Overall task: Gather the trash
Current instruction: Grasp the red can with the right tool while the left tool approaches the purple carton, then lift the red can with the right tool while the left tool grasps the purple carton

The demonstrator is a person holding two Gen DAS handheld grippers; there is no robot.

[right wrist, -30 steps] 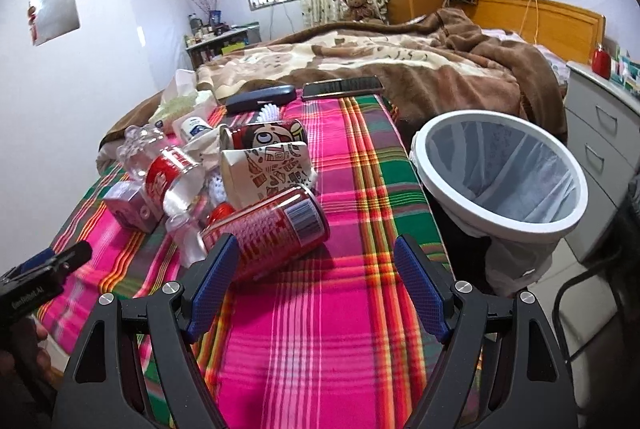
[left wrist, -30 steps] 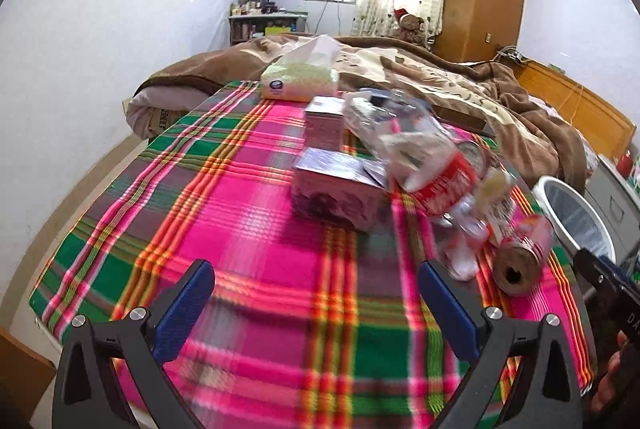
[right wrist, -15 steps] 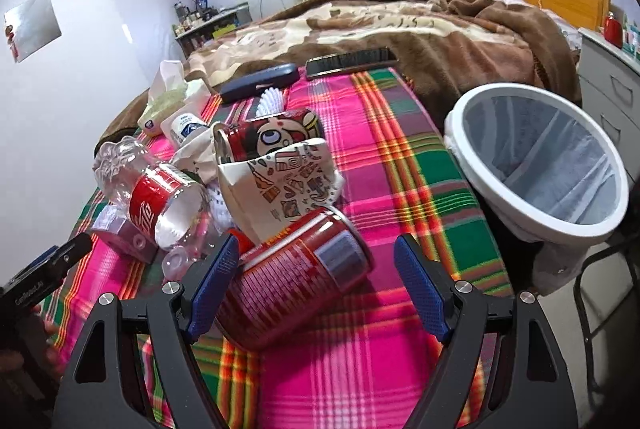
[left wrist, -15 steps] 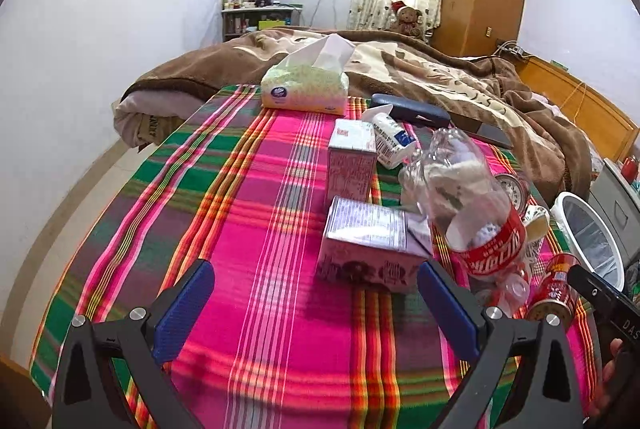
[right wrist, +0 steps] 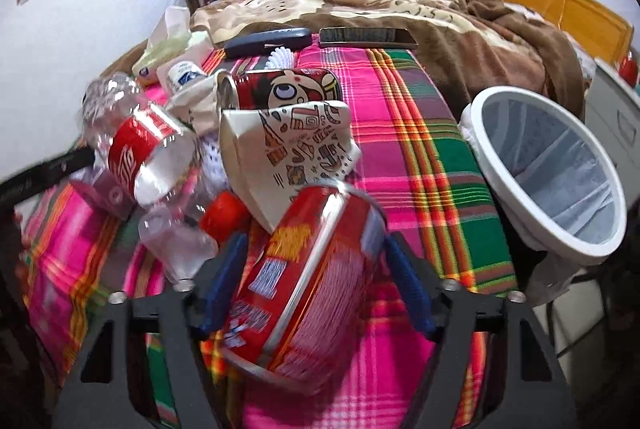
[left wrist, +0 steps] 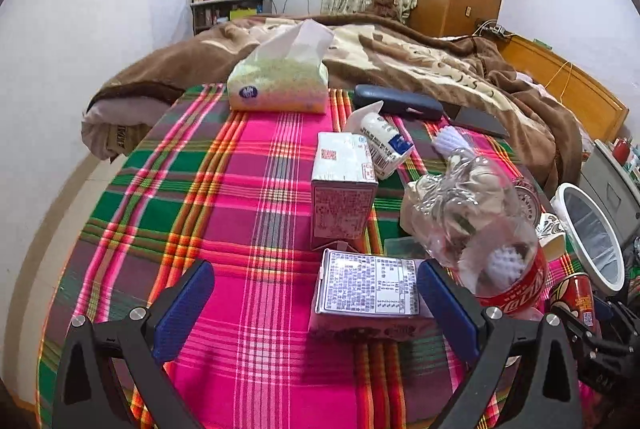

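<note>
My right gripper (right wrist: 316, 281) has its jaws around a lying red can (right wrist: 304, 289) on the plaid table; the pads look close to its sides, contact unclear. Beyond it lie a printed paper cup (right wrist: 288, 153), a cartoon can (right wrist: 280, 89) and a crushed cola bottle (right wrist: 136, 149). The white lined bin (right wrist: 552, 173) stands off the table's right edge. My left gripper (left wrist: 316, 313) is open, with a flat carton (left wrist: 368, 293) between its fingers. An upright carton (left wrist: 344, 189) and the bottle (left wrist: 476, 229) lie just beyond.
A tissue pack (left wrist: 280, 85), a white tube (left wrist: 384, 141), a dark case (left wrist: 400, 101) and a phone (right wrist: 368, 37) lie at the table's far end. A bed with a brown blanket (right wrist: 400, 5) is behind. A grey drawer unit (right wrist: 616, 109) stands right.
My right gripper moved forward over the red can and its jaws narrowed around it. My left gripper moved forward and right, bringing the flat carton between its fingers.
</note>
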